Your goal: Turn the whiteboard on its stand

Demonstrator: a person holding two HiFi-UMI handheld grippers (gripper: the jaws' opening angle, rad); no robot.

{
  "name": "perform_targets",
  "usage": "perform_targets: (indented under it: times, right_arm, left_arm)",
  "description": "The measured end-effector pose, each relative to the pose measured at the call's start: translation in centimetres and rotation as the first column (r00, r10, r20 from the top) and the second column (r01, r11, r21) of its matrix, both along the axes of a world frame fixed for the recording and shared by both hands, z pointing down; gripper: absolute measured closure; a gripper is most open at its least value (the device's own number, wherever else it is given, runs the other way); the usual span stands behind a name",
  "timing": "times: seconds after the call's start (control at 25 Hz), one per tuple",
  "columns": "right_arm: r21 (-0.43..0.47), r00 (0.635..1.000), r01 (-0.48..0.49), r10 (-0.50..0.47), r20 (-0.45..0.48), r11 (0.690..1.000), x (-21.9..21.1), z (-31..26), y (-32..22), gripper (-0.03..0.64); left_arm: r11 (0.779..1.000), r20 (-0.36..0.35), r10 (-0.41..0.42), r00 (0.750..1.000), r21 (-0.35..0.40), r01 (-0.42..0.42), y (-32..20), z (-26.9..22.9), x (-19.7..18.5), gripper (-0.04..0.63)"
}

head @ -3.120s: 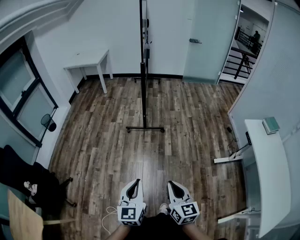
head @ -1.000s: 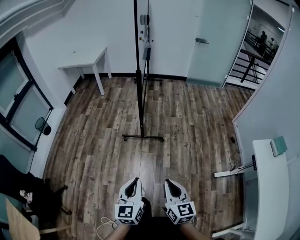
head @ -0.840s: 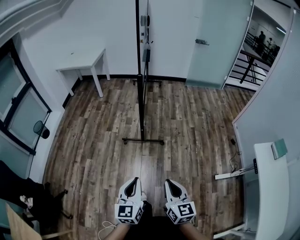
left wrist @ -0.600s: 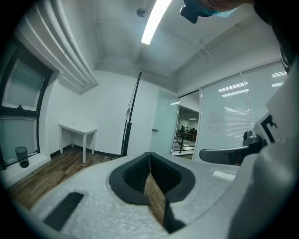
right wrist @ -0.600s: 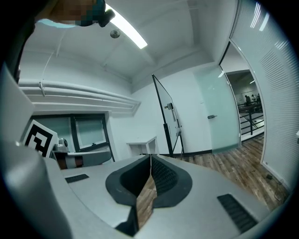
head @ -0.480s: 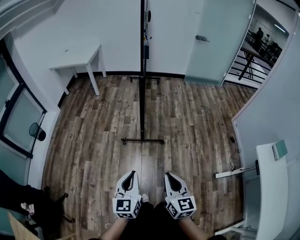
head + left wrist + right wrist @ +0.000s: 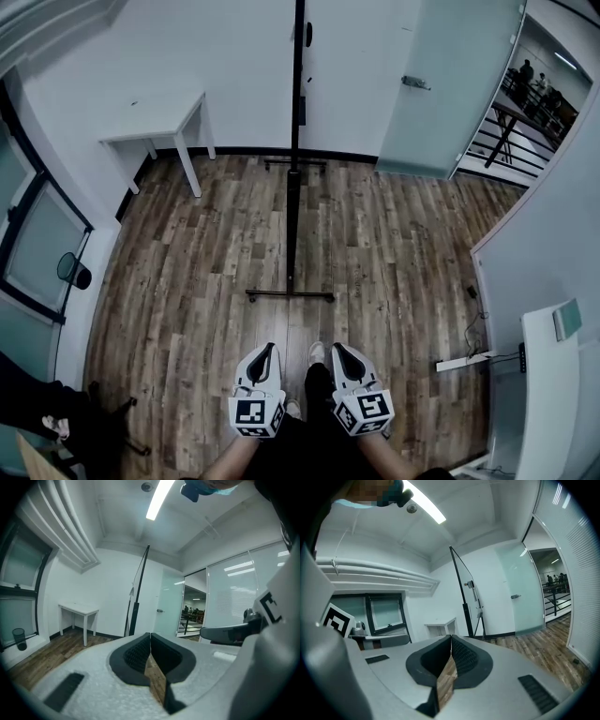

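Note:
The whiteboard on its black stand (image 7: 295, 178) is seen edge-on in the head view, a thin dark upright straight ahead on the wood floor. Its near foot bar (image 7: 290, 295) lies a short way in front of both grippers. In the left gripper view the whiteboard stand (image 7: 137, 601) rises ahead, and the whiteboard stand (image 7: 465, 599) also leans up in the right gripper view. My left gripper (image 7: 266, 352) and right gripper (image 7: 338, 352) are held side by side low in the head view, both shut with nothing between the jaws and well short of the board.
A small white table (image 7: 155, 131) stands against the back wall at left. A frosted glass door (image 7: 441, 84) is at back right, with a railing and people beyond it. A white desk edge (image 7: 548, 394) and a floor power strip (image 7: 464, 361) sit at right. A dark bin (image 7: 70, 272) is at left.
The view has closed in on the whiteboard stand: its foot bar sits lower in the head view and nearer the grippers. Both grippers stay shut and side by side.

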State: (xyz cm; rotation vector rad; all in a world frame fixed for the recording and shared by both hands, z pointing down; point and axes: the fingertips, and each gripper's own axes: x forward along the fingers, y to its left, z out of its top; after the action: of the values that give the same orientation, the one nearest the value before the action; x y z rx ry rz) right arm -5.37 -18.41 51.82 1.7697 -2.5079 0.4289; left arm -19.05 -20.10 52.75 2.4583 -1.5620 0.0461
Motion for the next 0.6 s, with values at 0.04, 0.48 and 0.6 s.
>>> perform_targets:
  times: [0.04,0.48,0.6]
  right_arm:
    - [0.003,1.0,0.004,-0.004,0.001,1.0,0.1,0.1,-1.2,0.603]
    - [0.017,1.0,0.006,-0.006,0.002,1.0,4.0,-0.5,-15.4,0.603]
    - [0.022,1.0,0.012,-0.013,0.006,1.0,4.8,-0.9,-18.6,0.603]
  left_arm:
    - [1.0,0.004,-0.001,1.0,0.001,0.001,-1.2,0.1,0.1,0.577]
    - [0.999,0.042,-0.014,0.999,0.046,0.012,-15.6,-1.3,4.0,0.577]
    - [0.999,0.041,-0.031,0.999,0.042,0.029,-19.3,-1.2,4.9,0.575]
